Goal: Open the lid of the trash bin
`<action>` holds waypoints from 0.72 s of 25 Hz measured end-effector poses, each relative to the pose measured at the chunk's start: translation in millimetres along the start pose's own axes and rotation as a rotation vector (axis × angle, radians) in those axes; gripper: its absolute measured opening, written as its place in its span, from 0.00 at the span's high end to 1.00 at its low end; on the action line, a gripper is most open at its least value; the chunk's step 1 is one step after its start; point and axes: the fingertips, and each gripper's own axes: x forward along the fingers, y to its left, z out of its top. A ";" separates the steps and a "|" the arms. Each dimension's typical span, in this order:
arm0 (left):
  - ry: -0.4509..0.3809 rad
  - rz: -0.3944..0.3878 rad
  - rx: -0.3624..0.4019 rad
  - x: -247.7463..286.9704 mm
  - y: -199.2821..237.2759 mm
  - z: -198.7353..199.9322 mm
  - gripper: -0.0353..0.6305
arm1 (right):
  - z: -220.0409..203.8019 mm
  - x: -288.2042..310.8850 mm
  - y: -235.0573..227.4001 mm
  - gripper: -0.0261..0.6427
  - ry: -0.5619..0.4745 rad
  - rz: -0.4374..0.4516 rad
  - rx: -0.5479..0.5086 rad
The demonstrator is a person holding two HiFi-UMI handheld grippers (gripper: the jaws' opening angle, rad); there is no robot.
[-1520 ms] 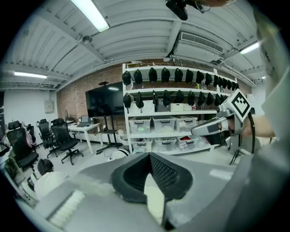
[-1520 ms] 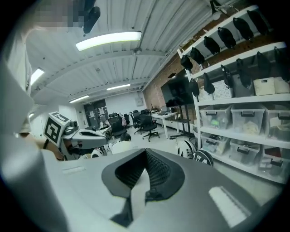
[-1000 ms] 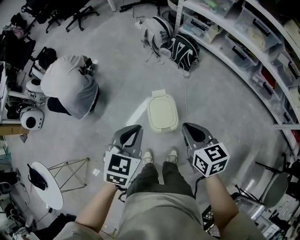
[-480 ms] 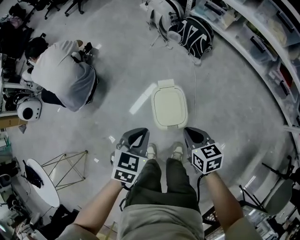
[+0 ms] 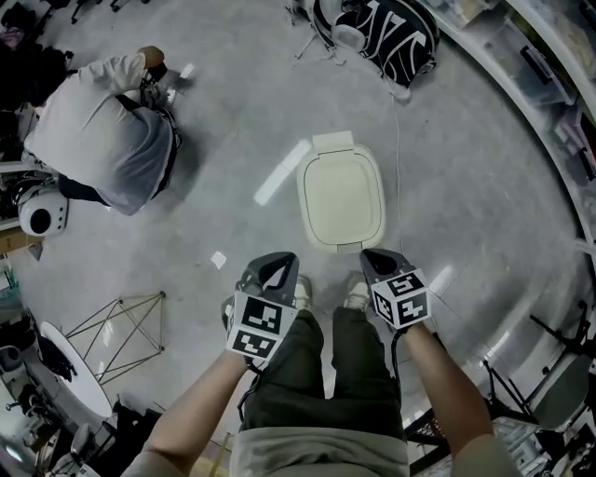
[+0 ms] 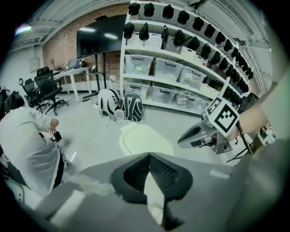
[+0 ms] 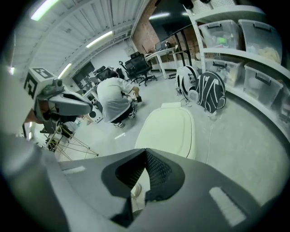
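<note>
The cream trash bin [image 5: 341, 196] stands on the grey floor with its lid down flat, hinge tab at the far side. My left gripper [image 5: 272, 265] hangs shut and holds nothing, a little to the near left of the bin. My right gripper [image 5: 380, 261] is shut too and hovers just off the bin's near right corner. Neither touches the bin. The left gripper view has the bin [image 6: 145, 140] beyond my closed jaw tips, with the right gripper [image 6: 195, 136] at the right. In the right gripper view the lid [image 7: 167, 129] lies close ahead.
A person in a grey top [image 5: 102, 130] crouches at the far left. Black-and-white bags [image 5: 382, 28] lie beyond the bin. Shelves with plastic boxes [image 5: 540, 84] curve along the right. A wire stand [image 5: 121, 326] is at the near left. My shoes [image 5: 300, 293] stand just short of the bin.
I have stepped toward the bin: it sits larger and closer to both grippers. The right gripper's tip has come up to the bin's near right corner. Both stay shut.
</note>
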 end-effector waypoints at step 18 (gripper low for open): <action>0.038 -0.031 -0.016 49.8 4.4 -42.9 0.94 | -68.9 88.8 -24.9 0.96 0.158 0.014 0.017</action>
